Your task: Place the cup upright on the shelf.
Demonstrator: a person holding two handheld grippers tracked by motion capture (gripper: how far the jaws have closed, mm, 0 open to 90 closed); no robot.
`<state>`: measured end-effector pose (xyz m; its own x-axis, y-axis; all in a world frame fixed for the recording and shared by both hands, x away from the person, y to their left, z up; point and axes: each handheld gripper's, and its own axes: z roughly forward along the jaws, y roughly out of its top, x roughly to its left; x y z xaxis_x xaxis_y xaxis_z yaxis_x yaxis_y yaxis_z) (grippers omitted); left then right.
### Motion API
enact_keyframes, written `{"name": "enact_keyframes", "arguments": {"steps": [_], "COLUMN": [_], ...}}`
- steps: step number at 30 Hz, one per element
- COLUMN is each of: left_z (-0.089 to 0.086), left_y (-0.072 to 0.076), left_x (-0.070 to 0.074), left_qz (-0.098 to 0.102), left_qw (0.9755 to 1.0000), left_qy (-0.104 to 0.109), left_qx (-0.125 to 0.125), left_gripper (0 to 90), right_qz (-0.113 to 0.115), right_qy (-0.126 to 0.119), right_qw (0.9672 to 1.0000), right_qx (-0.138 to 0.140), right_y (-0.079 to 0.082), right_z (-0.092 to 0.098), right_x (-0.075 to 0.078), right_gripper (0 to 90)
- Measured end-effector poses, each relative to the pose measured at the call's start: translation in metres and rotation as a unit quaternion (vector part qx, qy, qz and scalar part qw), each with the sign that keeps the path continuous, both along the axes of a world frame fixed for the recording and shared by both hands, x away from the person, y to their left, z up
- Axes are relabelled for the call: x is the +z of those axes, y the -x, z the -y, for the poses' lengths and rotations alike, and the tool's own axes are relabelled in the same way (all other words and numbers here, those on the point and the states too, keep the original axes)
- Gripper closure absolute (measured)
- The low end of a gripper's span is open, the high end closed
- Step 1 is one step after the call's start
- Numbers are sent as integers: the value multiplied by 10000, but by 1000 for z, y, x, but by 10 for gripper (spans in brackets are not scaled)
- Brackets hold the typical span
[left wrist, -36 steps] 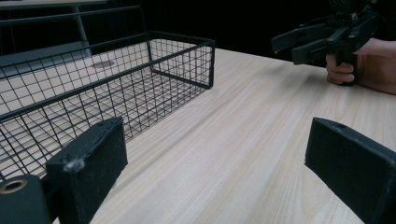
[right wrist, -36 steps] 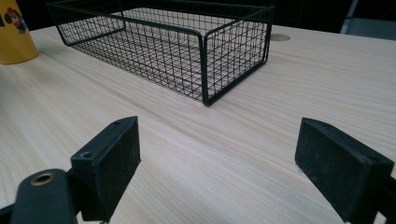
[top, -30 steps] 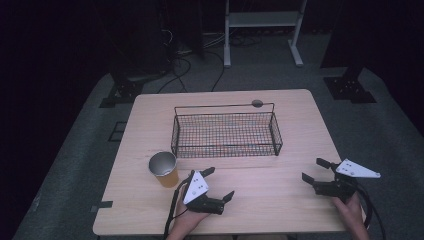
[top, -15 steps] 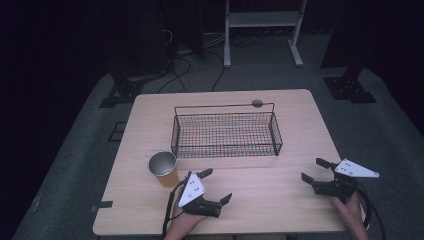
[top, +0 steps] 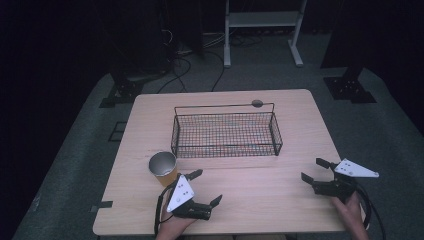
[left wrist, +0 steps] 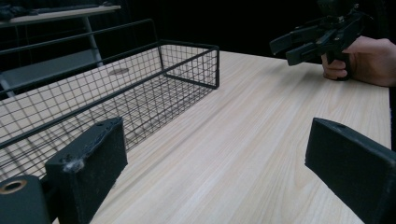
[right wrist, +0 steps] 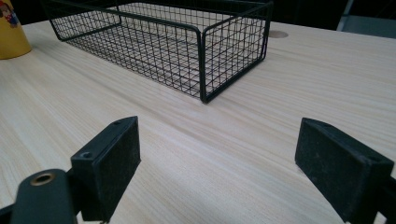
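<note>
My left gripper [top: 207,187] hovers near the table's front edge, just right of a yellow cup [top: 163,168] with a silvery inside. Its jaws stand wide open with nothing between them [left wrist: 219,163]. My right gripper [top: 312,169] is held at the front right, also open and empty [right wrist: 226,158], pointing toward the black wire basket [top: 226,134]. The basket [right wrist: 201,51] sits mid-table and looks empty. In the left gripper view the basket [left wrist: 116,107] lies to the left, and the right gripper [left wrist: 310,39] shows far off in a hand. The cup [right wrist: 11,32] stands at the top left of the right gripper view.
The light wooden table [top: 295,115] has a small round hole [top: 257,104] behind the basket. Bare wood lies between the two grippers. Beyond the table are dark stands, cables and a white frame [top: 262,20] on grey floor.
My left gripper has drifted left toward the cup and slightly nearer the front edge. The right gripper has stayed put. Both stay open.
</note>
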<state>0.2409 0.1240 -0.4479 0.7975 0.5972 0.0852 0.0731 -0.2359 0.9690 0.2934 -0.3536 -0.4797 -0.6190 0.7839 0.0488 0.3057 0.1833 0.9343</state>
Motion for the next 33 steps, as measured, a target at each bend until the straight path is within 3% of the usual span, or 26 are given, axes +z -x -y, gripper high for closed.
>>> {"name": "enact_keyframes", "arguments": {"steps": [13, 24, 33], "left_z": [-11, -33, -42], "left_y": [8, 18, 24], "left_x": [2, 1, 0], "left_qz": [43, 26, 71], "left_qw": [10000, 9998, 9994], "left_qy": [-38, -46, -87], "left_qx": [2, 203, 315], "left_gripper": [44, 36, 36], "right_qz": [4, -3, -5], "right_qy": [15, 26, 36], "right_qw": [10000, 10000, 10000], "right_qx": [1, -9, -16], "right_y": [0, 0, 0], "right_z": [0, -1, -1], "right_x": [0, 0, 0], "right_gripper": [131, 132, 132]}}
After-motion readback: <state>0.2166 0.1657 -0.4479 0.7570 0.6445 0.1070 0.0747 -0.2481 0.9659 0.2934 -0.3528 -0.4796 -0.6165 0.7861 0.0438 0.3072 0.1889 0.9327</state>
